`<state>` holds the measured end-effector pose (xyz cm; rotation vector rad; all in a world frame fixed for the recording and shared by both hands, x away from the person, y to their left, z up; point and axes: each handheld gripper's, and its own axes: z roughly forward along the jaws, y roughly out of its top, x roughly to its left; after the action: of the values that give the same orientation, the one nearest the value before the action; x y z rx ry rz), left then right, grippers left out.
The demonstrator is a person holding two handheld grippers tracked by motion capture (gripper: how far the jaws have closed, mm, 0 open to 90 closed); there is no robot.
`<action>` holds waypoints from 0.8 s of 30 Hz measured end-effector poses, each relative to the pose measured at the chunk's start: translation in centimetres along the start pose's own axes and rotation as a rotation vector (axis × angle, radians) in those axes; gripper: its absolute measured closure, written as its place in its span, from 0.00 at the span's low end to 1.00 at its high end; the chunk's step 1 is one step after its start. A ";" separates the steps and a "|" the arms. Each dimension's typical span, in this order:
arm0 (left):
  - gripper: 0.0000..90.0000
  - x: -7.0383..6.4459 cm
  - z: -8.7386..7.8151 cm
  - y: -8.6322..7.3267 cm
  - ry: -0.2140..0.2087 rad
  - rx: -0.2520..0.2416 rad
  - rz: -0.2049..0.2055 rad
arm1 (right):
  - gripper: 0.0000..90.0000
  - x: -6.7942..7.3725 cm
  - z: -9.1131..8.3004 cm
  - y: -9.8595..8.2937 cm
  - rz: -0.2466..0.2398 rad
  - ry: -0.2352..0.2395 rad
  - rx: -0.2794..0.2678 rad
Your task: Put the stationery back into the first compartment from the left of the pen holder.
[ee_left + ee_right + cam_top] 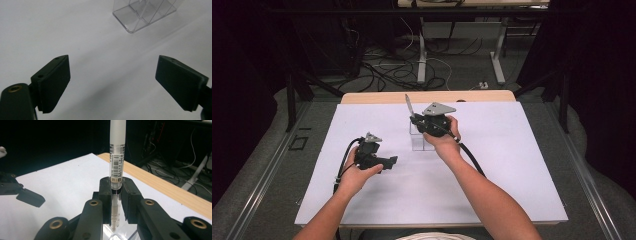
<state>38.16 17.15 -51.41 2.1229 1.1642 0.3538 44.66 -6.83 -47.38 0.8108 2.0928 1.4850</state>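
Our right gripper pinches the pen upright over the clear holder, at twelve o'clock from our spread, empty left gripper. We should probably lower it straight, tip centred over a slot.

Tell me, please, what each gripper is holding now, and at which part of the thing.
The right gripper holds a pen upright, clamped on its lower barrel, just below the barcode label. The left gripper is open and holds nothing.

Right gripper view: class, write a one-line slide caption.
Right gripper clamps an upright barcoded pen above a clear holder.
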 end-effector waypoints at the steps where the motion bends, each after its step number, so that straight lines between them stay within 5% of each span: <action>1: 0.13 0.0 0.0 0.0 -0.004 -0.001 0.000 | 0.88 -0.1 0.0 -0.1 -0.001 -0.001 0.014; 12: 0.13 0.1 -0.1 0.0 -0.004 -0.009 -0.016 | 0.86 -0.2 -0.1 -0.7 0.065 0.015 0.096; 19: 0.12 0.2 -0.2 0.0 -0.005 -0.012 -0.025 | 0.61 -0.6 -1.3 -0.2 0.110 0.002 0.105; 24: 0.12 0.3 -0.4 0.1 -0.004 -0.024 -0.040 | 0.45 -0.7 -2.9 -0.4 0.099 -0.023 0.114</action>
<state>38.21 17.58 -51.11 2.0751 1.1928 0.3430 43.16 -9.37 -46.75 0.9821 2.1648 1.4090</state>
